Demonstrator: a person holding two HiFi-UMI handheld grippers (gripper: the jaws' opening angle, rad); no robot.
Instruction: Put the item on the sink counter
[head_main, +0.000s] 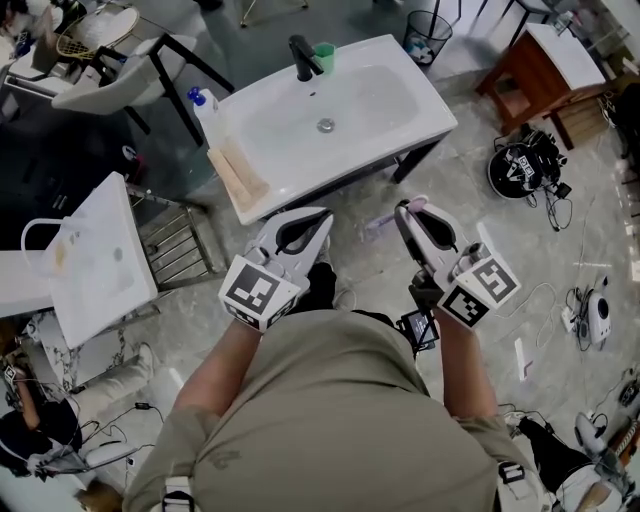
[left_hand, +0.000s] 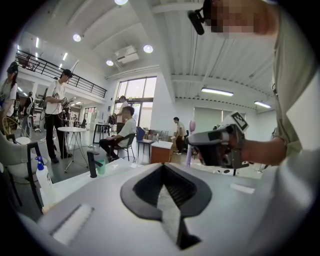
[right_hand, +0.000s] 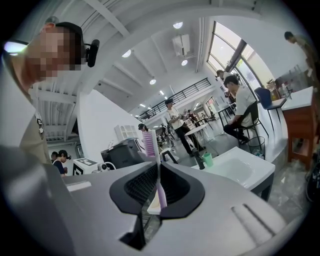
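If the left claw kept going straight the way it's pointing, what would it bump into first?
Probably the front edge of the white sink counter, just ahead of the left claw in the head view and its own view. Height is unclear, so it might pass over the rim.

- Sink counter (head_main: 428, 112) straight ahead of you.
- Faucet (head_main: 302, 58) and cup (head_main: 324, 54) on its far rim, cup to the right.
- Spray bottle (head_main: 207, 112) on its left end.
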